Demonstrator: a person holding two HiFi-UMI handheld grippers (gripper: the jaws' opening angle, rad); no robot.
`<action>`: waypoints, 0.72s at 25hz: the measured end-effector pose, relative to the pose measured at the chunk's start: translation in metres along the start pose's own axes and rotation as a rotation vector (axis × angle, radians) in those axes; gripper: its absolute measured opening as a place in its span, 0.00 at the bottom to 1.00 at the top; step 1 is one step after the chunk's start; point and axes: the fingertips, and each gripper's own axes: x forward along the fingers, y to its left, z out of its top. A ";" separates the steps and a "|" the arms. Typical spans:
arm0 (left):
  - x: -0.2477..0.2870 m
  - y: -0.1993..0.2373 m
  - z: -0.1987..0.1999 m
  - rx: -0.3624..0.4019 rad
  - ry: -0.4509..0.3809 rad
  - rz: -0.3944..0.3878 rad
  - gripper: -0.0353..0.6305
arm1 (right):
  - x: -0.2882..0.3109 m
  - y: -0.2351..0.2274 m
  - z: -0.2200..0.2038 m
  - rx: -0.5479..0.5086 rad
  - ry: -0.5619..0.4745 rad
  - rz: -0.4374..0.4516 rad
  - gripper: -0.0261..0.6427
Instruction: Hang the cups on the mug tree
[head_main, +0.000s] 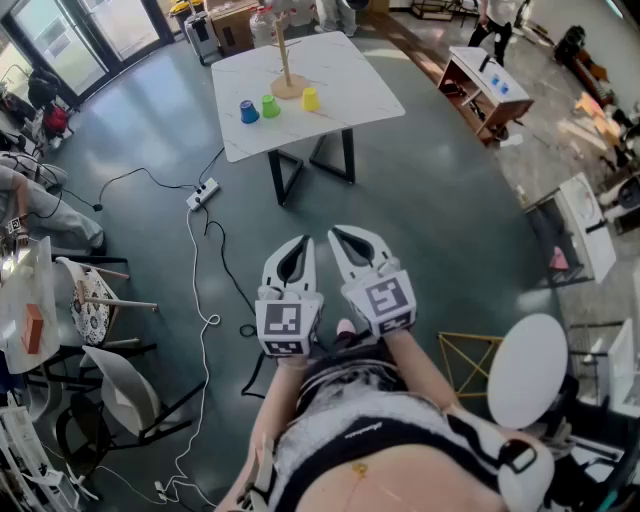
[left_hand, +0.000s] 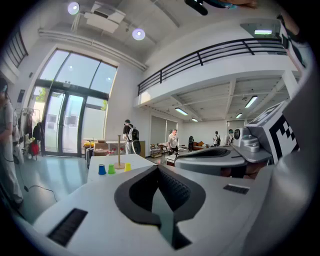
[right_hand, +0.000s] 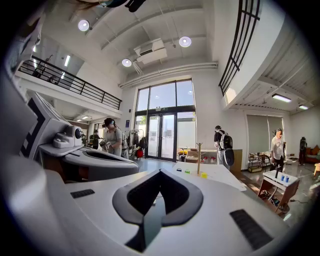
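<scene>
Cups are standing at the foot of the mug tree on the table. They are lying well ahead of the left gripper and right gripper, neither nearer, both with jaws together and empty.

Three small cups are standing in a loose row on the white square table, well ahead of me. The blue plastic cup is sitting at the left, the green plastic cup just beside it, and the yellow plastic cup further right. The slim wooden mug tree is standing upright on its round base just behind them, between green and yellow.
</scene>
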 end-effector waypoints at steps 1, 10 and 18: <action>0.002 -0.002 0.000 -0.002 0.002 0.004 0.05 | -0.001 -0.003 0.000 0.000 0.000 0.006 0.04; 0.016 -0.004 0.003 -0.009 -0.016 0.044 0.04 | -0.001 -0.020 -0.004 0.016 -0.023 0.052 0.04; 0.033 0.017 -0.003 -0.035 -0.005 0.041 0.04 | 0.023 -0.030 -0.005 0.067 -0.040 0.057 0.04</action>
